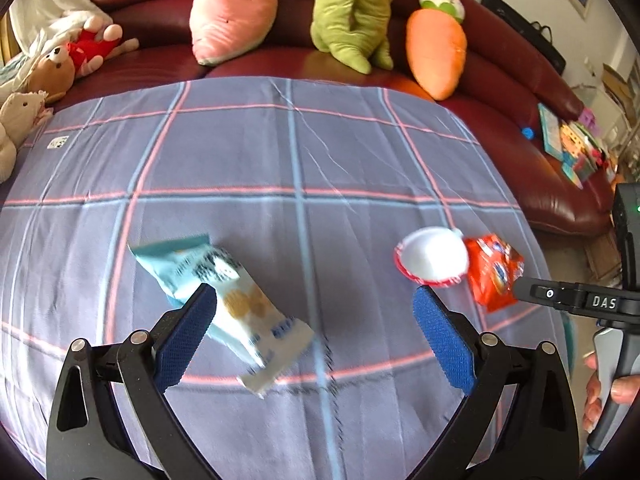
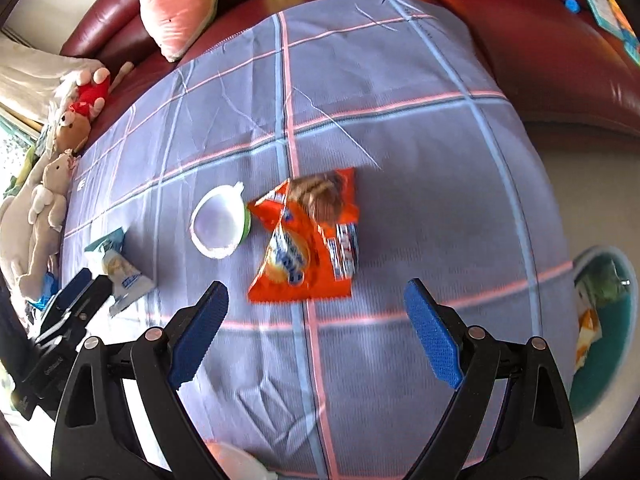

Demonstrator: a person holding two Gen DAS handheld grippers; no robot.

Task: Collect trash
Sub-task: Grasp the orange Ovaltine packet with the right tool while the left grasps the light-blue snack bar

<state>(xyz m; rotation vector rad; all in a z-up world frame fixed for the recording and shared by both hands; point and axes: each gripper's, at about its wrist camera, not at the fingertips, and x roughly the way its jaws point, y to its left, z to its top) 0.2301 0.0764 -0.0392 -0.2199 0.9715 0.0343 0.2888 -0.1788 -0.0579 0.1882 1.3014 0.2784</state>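
Only the right wrist view shows the teal bin (image 2: 618, 360); left gripper (image 1: 314, 332) and right gripper (image 2: 316, 328) both gape wide

A checked cloth (image 1: 248, 152) is spread before a red leather sofa (image 1: 520, 80), on which pink (image 1: 234, 12), green (image 1: 352, 16) and carrot-shaped (image 1: 436, 48) plush toys are propped.

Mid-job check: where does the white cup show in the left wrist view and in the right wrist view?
Left wrist: white cup lies on its side right of centre, just beyond the right blue pad of the left tongs.
Right wrist: it sits left of centre, beyond the right tongs.
Shared landmark: the orange snack bag right beside it.
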